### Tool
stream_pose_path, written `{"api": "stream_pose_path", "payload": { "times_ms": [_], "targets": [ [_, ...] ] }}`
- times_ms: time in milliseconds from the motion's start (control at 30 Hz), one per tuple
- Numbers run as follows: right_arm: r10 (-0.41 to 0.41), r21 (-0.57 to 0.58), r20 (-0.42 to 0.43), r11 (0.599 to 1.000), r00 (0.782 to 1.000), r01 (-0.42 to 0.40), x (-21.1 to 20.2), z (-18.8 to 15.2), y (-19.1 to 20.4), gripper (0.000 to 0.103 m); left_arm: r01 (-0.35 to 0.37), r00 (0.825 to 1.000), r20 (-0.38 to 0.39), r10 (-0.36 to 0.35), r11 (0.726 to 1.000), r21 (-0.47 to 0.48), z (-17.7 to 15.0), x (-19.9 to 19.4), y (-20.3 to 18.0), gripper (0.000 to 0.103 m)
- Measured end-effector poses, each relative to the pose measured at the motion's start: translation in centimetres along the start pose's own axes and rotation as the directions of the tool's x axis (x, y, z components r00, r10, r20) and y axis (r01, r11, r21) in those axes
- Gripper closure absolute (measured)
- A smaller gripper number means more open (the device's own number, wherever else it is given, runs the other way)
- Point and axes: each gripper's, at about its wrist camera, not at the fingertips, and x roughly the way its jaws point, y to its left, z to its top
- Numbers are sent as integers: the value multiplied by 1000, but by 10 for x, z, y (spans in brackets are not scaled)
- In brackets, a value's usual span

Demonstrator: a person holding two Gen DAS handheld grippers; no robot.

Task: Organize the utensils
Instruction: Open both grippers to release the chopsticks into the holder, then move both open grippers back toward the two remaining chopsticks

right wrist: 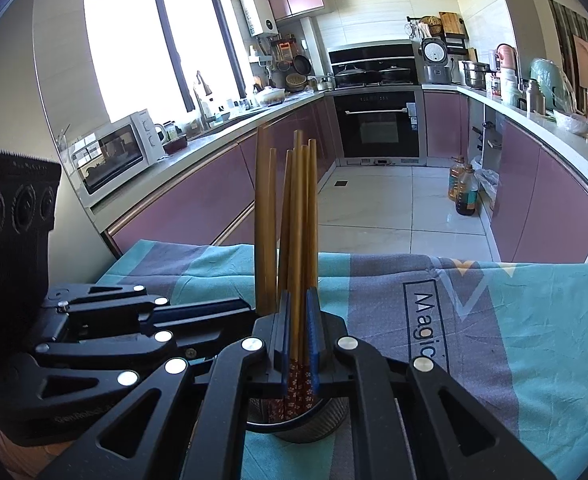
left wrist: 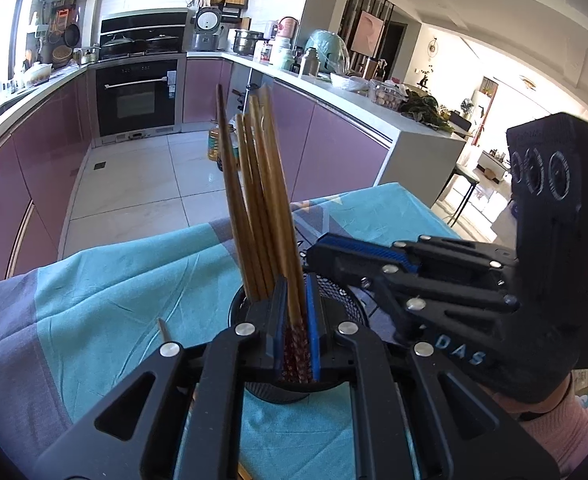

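Upright, chopsticks (left wrist: 254,200) in holder (left wrist: 345,300), tips up, tongs (left wrist: 295,320) clamped.

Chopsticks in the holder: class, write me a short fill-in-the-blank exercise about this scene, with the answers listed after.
1. The chopsticks stand upright in a round metal ____.
2. The left claw is shut on ____.
3. The tablecloth bears the printed word ____.
4. The cabinet doors under the counter are coloured ____.

Answers: holder; chopsticks; Magic; purple
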Motion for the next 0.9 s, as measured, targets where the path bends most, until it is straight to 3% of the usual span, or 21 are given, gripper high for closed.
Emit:
{"api": "stream_pose_path", "payload": {
  "times_ms": [200,500,633,900],
  "targets": [
    [3,6,17,1000,1000,-3,-11,-4,-2,89,-19,999,43,21,999,-29,-4,-7,12,94],
    [72,-54,42,996,997,-70,-40,-17,15,79,-100,985,138,101,995,-20,-21,-52,26,82],
    [106,-106,15,989,994,-104,-47,-31,31,73,-150,982,111,151,988,-20,-42,-60,41,79],
    [149,-131,-120,978,982,-164,-18,-69,60,70,-176,984,-38,174,980,-88,-93,-38,75,79]
  ]
}}
